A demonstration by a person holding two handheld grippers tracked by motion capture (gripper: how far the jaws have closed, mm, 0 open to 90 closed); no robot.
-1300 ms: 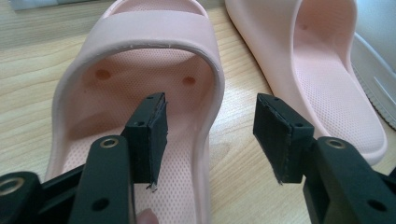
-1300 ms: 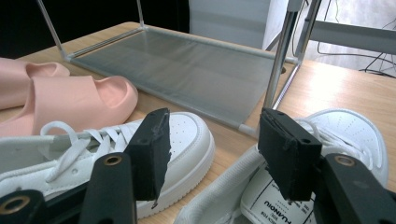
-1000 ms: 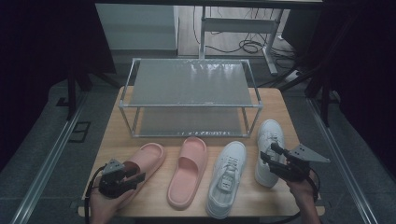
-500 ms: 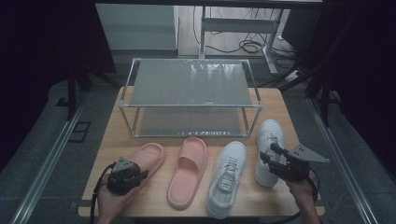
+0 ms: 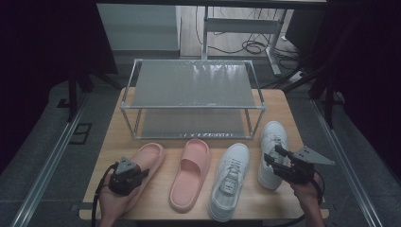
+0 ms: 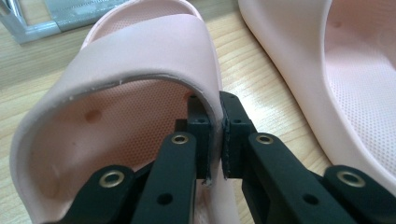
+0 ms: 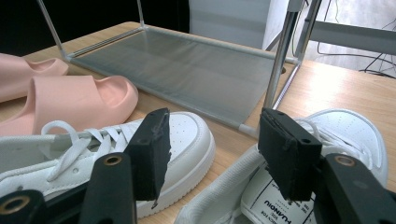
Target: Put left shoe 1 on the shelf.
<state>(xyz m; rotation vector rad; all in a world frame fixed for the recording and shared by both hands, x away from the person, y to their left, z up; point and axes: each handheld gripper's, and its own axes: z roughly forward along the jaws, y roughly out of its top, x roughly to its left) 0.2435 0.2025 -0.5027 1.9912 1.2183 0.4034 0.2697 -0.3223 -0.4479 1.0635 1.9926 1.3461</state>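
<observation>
**A:** any writing you can read? I only get the insole label in the right sneaker (image 7: pixel 299 196), black print, looks like "HUANQIU", the smaller line under it is too tiny.

**B:** same here, nothing else legible. The left slide (image 6: pixel 140 70) is plain pink foam, smooth wide strap, dotted footbed, pale seam along the strap edge. It sits at the front left of the table (image 5: pixel 279 101), toe toward the rack (image 5: pixel 194 90), just beside the other slide (image 5: pixel 191 172).

**A:** and the left gripper (image 6: pixel 215 135)?

**B:** its jaws have just been closing, and now they pinch the strap's side edge, one pad inside the slide, one outside.

**A:** right gripper (image 7: pixel 212 149)?

**B:** spread wide, nothing between the pads, hovering at the heel of the right sneaker. Left sneaker (image 5: pixel 229 179) lies beside it, white too, laces tied.
</observation>
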